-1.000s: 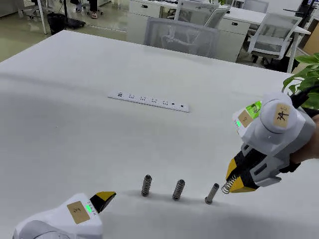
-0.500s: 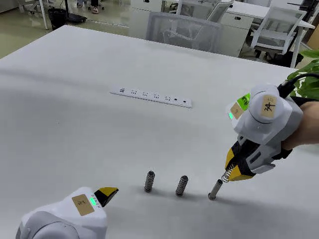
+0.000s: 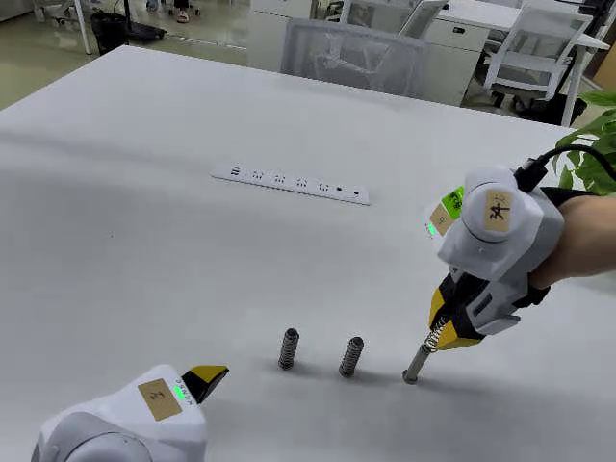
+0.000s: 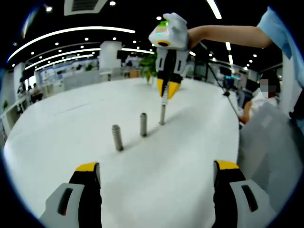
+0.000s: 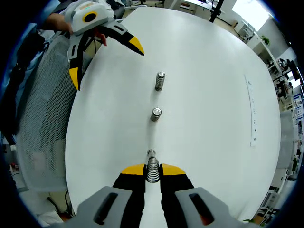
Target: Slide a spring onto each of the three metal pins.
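The last spring (image 5: 152,164) is pinched tight between the jaws of my right gripper (image 5: 153,171). Its low end seems to touch the top of the bare pin (image 5: 150,153), just past my tips. Farther out from my tool, in a line, stand the middle pin (image 5: 156,114) and the far pin (image 5: 160,80), each with a spring on it already. My left gripper (image 4: 156,166) hangs wide open, holding nothing, well back from the row. The bare pin leans a bit (it looks so from the head view). If I push crooked, the spring could catch on its edge, bend, or pop out onto the table (image 3: 144,241).
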Tool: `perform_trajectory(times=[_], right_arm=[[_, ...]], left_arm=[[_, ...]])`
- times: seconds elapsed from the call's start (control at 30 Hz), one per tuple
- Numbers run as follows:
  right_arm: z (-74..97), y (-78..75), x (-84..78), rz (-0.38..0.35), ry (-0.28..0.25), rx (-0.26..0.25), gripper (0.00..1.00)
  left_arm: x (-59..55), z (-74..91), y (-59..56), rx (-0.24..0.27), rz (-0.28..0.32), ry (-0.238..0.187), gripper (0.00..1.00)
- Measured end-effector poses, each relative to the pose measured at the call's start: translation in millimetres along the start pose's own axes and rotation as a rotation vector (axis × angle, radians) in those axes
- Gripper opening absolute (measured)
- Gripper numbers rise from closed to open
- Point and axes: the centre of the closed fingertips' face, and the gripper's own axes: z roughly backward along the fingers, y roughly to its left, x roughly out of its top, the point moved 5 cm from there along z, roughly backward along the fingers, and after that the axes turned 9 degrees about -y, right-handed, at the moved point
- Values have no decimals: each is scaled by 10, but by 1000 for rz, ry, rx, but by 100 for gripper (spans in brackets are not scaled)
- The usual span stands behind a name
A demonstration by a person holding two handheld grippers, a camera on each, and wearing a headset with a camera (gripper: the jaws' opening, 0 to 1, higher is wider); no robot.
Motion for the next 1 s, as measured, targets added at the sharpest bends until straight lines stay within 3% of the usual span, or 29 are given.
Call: perform_trajectory(times=[1.0], right_arm=[[-48,0,27,13,2,18,12]], left_arm=[[-56,-38,-31,-19,20,16,100]])
